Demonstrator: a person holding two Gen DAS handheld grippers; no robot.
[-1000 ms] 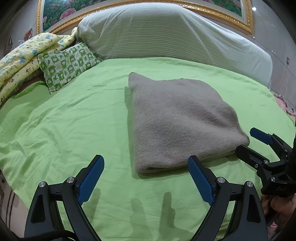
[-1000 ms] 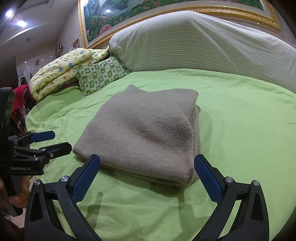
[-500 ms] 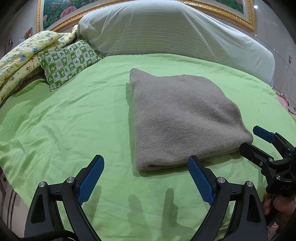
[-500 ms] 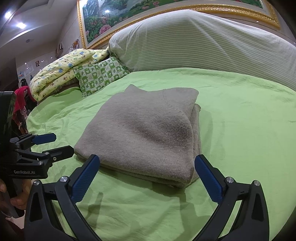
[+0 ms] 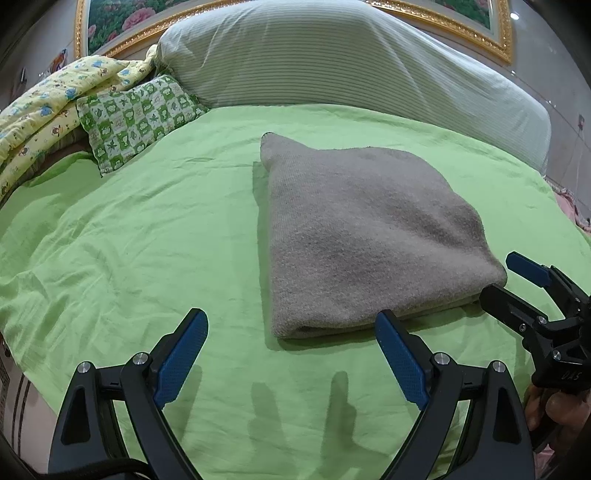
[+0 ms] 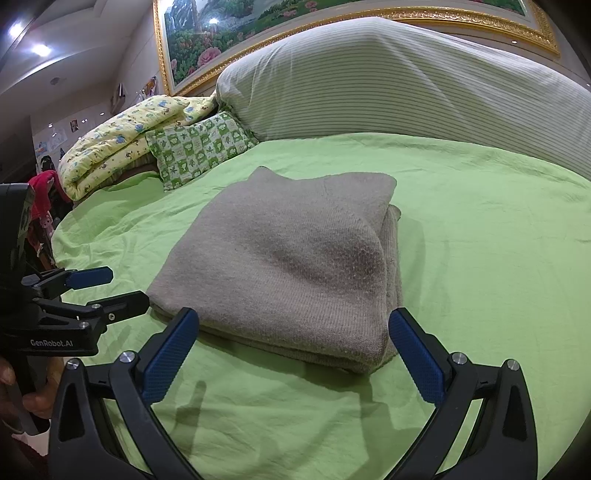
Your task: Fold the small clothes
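A grey knitted garment [image 5: 365, 236] lies folded into a thick rectangle on the green bed sheet [image 5: 129, 229]; it also shows in the right wrist view [image 6: 288, 258]. My left gripper [image 5: 291, 354] is open and empty, just in front of the garment's near edge, its right finger close to the fold. My right gripper [image 6: 295, 354] is open and empty, in front of the garment's near corner. Each gripper shows in the other's view, the right one [image 5: 517, 280] at the garment's right corner, the left one [image 6: 110, 291] at its left corner, both open.
A large striped pillow [image 5: 351, 62] lies across the head of the bed. A green patterned cushion [image 5: 136, 118] and a yellow printed quilt [image 5: 40, 107] lie at the back left. A gold-framed picture [image 6: 258, 33] hangs behind. The bed's edge runs below the grippers.
Both grippers have drawn back slightly from the folded garment and stay open. The garment has not moved.
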